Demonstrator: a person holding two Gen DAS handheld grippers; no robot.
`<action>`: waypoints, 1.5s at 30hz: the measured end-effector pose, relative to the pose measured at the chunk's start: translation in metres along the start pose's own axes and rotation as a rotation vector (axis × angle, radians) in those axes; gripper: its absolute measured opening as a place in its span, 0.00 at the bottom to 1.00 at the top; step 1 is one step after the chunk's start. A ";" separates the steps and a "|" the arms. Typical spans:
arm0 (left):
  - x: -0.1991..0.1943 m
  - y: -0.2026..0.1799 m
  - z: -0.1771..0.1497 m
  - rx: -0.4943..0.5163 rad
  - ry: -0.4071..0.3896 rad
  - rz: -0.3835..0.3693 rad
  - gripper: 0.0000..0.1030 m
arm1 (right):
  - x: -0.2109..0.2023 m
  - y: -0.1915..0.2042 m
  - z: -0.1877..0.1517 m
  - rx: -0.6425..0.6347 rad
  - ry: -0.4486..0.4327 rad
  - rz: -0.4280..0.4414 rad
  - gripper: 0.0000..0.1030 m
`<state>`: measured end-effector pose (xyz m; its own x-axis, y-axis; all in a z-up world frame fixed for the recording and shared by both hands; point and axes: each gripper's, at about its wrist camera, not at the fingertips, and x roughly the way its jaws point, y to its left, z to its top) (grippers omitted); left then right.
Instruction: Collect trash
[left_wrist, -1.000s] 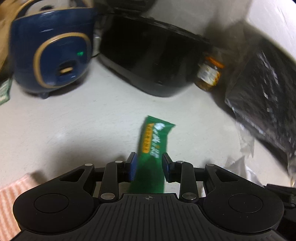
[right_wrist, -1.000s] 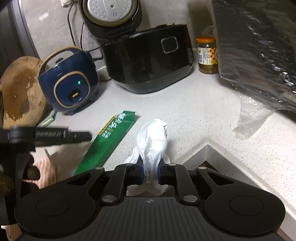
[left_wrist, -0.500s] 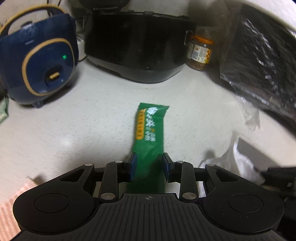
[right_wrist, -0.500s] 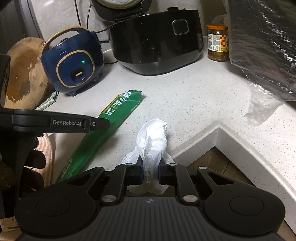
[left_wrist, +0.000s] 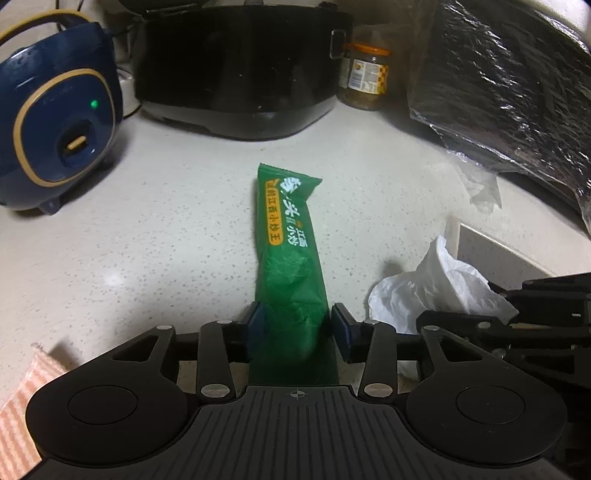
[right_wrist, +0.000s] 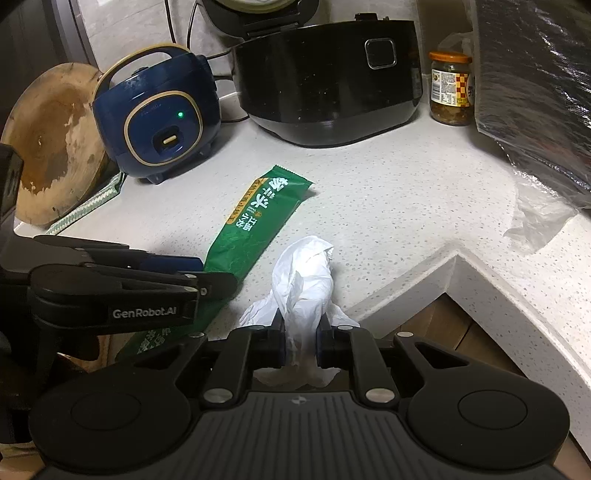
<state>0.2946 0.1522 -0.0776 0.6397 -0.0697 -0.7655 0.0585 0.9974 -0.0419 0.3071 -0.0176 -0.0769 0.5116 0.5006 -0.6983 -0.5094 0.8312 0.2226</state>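
The green wrapper (left_wrist: 288, 258) is glossy crinkled plastic; the tissue (right_wrist: 304, 280) is soft white paper. At twelve o'clock the black cooker (right_wrist: 325, 81) shines (smooth plastic, seemingly); the countertop (right_wrist: 406, 192) looks speckled stone.

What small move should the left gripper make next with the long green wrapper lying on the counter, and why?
Probably close again on the long green plastic wrapper. The left gripper has just been opening; its pads straddle the wrapper without squeezing it. The right gripper is shut on crumpled white tissue.

The left gripper (left_wrist: 297, 328) jaws have just been opening — green wrapper (left_wrist: 288, 236) between them.
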 end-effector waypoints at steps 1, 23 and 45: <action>0.001 0.000 0.001 -0.003 0.000 0.001 0.45 | 0.000 0.001 0.000 -0.001 -0.001 -0.002 0.14; 0.002 0.014 0.003 -0.182 -0.047 -0.034 0.30 | -0.020 -0.008 0.016 -0.019 -0.130 -0.026 0.14; -0.059 0.073 -0.032 -0.467 -0.133 -0.074 0.20 | 0.024 0.016 0.033 -0.120 -0.069 -0.049 0.63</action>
<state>0.2368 0.2291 -0.0564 0.7406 -0.1116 -0.6626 -0.2236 0.8889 -0.3997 0.3345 0.0156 -0.0673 0.5825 0.4789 -0.6568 -0.5597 0.8222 0.1031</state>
